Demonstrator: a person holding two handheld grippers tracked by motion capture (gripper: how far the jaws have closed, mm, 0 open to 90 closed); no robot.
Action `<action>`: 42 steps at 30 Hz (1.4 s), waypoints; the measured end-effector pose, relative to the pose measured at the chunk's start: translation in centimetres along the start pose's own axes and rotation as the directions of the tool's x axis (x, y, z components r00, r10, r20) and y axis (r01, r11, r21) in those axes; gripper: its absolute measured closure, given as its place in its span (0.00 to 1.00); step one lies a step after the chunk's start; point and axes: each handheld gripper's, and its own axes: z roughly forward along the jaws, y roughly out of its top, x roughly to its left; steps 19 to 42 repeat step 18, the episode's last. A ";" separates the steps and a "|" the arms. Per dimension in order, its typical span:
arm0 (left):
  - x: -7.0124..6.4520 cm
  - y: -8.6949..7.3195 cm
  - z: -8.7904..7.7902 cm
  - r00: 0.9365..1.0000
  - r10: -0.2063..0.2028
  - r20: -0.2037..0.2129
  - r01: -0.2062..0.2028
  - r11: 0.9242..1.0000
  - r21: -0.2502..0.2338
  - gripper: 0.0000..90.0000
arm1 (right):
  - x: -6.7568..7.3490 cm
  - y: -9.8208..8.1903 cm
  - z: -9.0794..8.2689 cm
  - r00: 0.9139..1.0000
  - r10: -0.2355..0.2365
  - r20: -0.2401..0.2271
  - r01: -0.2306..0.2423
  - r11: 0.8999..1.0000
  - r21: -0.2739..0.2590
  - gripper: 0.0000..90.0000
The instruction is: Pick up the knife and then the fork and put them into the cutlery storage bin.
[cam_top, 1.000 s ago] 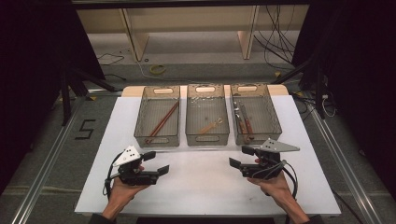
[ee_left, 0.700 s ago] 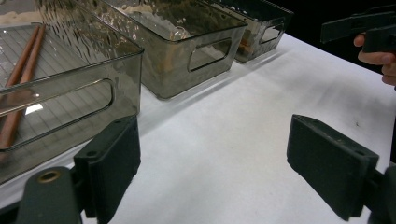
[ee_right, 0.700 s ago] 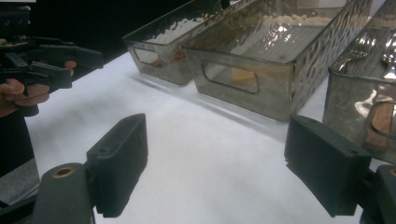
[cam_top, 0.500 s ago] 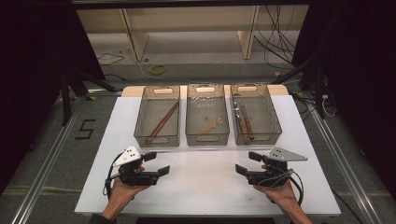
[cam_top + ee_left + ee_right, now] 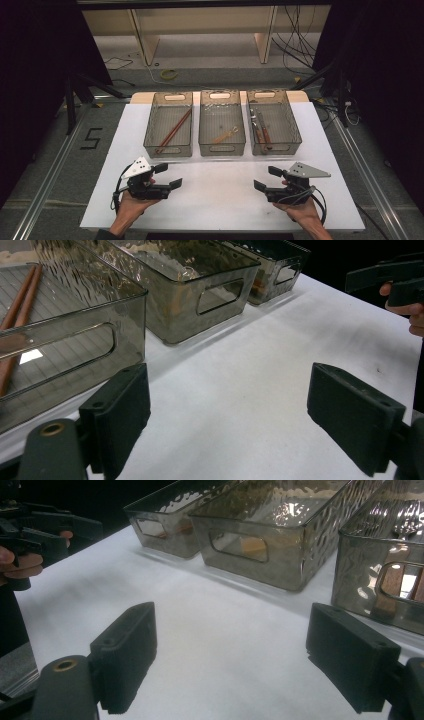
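Three smoky clear bins stand in a row on the white table (image 5: pixel 220 200). The left bin (image 5: pixel 168 149) holds reddish-brown chopsticks (image 5: pixel 175 131), the middle bin (image 5: pixel 222 149) a small orange-brown piece (image 5: pixel 225 135), and the right bin (image 5: pixel 278 148) wooden-handled utensils (image 5: pixel 261 129). My left gripper (image 5: pixel 168 176) is held open over bare table in front of the left bin, and its own view shows nothing between its jaws (image 5: pixel 230 415). My right gripper (image 5: pixel 267 178) is also open, in front of the right bin, with bare table between its jaws (image 5: pixel 230 655).
Both grippers point inward toward each other, with a wide stretch of white table between them. A hand holds each gripper from the table's near edge. Beyond the bins lie a floor with cables (image 5: pixel 300 45) and wooden legs (image 5: pixel 142 40).
My right gripper has moved back toward the near edge and slightly to the right. The left gripper has hardly moved. Both stay open.
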 end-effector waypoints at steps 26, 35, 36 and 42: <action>0.0 0.0 0.1 1.000 -0.004 0.000 0.004 1.000 0.001 0.19 | -0.1 0.0 0.0 1.000 -0.005 0.012 0.005 1.000 -0.003 0.24; 0.0 0.0 0.1 1.000 -0.004 0.000 0.004 1.000 0.001 0.19 | -0.1 0.0 0.0 1.000 -0.005 0.012 0.005 1.000 -0.003 0.24; 0.0 0.0 0.1 1.000 -0.004 0.000 0.004 1.000 0.001 0.19 | -0.1 0.0 0.0 1.000 -0.005 0.012 0.005 1.000 -0.003 0.24; 0.0 0.0 0.1 1.000 -0.004 0.000 0.004 1.000 0.001 0.19 | -0.1 0.0 0.0 1.000 -0.005 0.012 0.005 1.000 -0.003 0.24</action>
